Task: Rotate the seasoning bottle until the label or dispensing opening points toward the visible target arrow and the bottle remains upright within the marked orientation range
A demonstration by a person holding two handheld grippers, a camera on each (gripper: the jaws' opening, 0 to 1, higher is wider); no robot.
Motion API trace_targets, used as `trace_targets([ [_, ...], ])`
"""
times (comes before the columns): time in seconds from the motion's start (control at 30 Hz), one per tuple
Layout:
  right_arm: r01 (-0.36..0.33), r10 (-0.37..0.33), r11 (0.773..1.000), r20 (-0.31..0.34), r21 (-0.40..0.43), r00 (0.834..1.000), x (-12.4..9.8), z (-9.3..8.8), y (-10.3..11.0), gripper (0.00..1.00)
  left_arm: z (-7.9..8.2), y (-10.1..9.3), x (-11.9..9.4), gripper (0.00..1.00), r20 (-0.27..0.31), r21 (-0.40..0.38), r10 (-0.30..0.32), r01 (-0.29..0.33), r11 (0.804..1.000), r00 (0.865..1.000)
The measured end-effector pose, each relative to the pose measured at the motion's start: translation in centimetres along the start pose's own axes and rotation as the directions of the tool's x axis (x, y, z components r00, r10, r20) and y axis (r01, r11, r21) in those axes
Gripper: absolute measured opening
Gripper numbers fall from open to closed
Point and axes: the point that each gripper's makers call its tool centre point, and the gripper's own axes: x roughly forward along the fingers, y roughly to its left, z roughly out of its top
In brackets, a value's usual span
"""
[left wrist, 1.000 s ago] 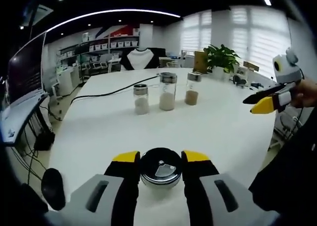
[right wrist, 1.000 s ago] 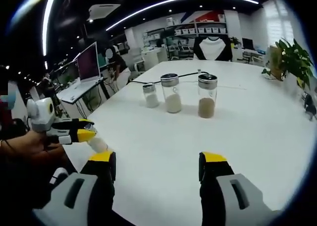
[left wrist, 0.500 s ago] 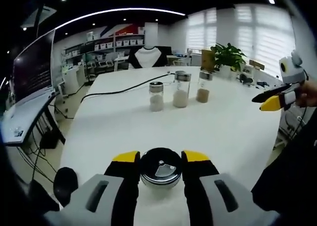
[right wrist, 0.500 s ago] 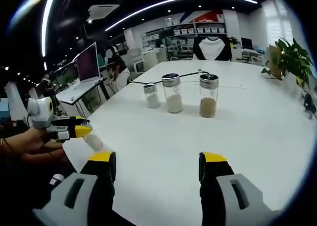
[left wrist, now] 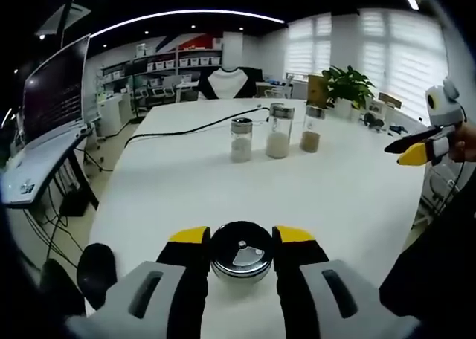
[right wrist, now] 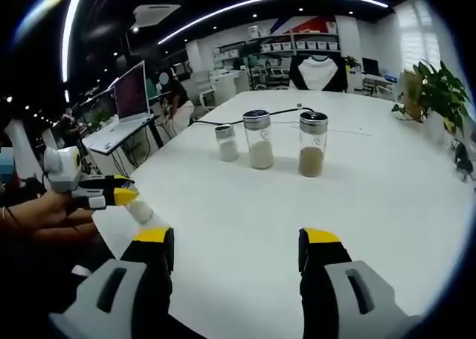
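White table (left wrist: 349, 198), three jars (left wrist: 277, 131) beyond; left fingers (left wrist: 240, 235) clamping bottle (left wrist: 239, 251), right fingers (right wrist: 236, 239) apart, empty.

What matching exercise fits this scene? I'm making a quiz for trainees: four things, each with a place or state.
Things:
1. left tool
2. right tool
3. three jars
4. potted plant

States:
A. in a row mid-table
B. at the table's far edge
C. shut on the seasoning bottle
D. open, holding nothing

Pairs: 1-C, 2-D, 3-A, 4-B
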Motion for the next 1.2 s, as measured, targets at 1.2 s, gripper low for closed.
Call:
trace_targets([
  [1.2,-0.056,0.056,0.996,-0.001,-0.074,0.998,1.9,2.3,1.7,0.67,1.6,-0.2,-0.3,0.44,0.053,-0.021,-0.004,0.005,1.0,0.999],
])
